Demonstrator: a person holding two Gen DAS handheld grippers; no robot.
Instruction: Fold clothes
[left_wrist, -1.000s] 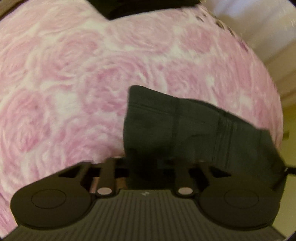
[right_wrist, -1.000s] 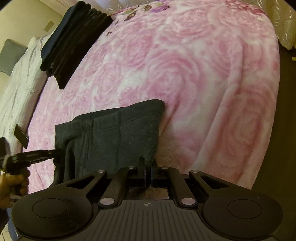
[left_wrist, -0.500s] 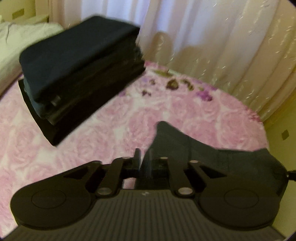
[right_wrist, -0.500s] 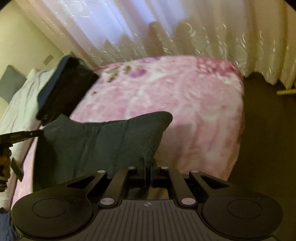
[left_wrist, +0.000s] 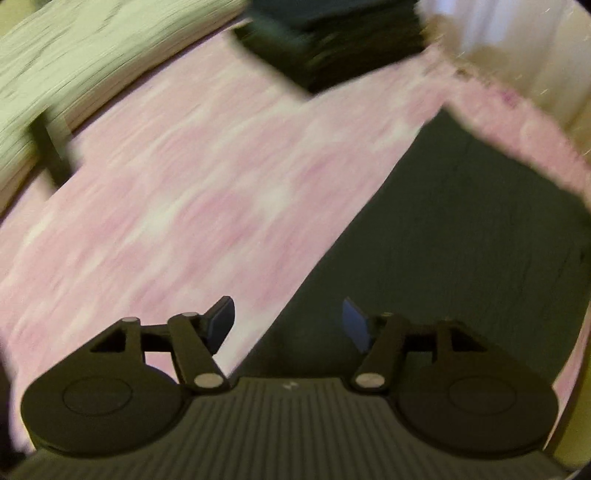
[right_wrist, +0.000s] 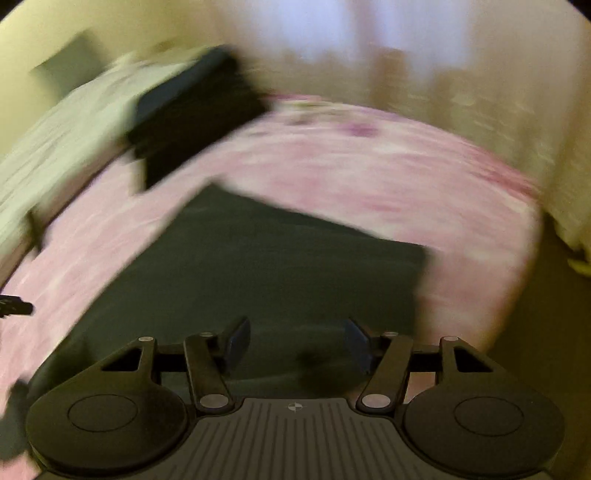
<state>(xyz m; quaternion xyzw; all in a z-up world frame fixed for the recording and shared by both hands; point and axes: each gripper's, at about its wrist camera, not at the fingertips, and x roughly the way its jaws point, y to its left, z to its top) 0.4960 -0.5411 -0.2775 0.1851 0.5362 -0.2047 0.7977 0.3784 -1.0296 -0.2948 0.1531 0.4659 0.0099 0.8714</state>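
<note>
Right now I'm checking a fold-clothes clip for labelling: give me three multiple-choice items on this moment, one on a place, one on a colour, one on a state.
1. Where does the dark grey garment lie?
A. on the pink floral blanket
B. on the floor
C. on top of the stack of dark folded clothes

2. What colour is the stack of dark folded clothes?
A. white
B. red
C. black to navy

3. How do the right gripper's jaws stand?
A. clamped on the garment
B. apart, nothing pinched
C. shut on a hanger

Answers: 1 A, the pink floral blanket shows around its edges. 2 C, it is the darkest block near the bed's far side. 3 B, the jaws are opening, with the garment lying beyond them, not between them.
</note>
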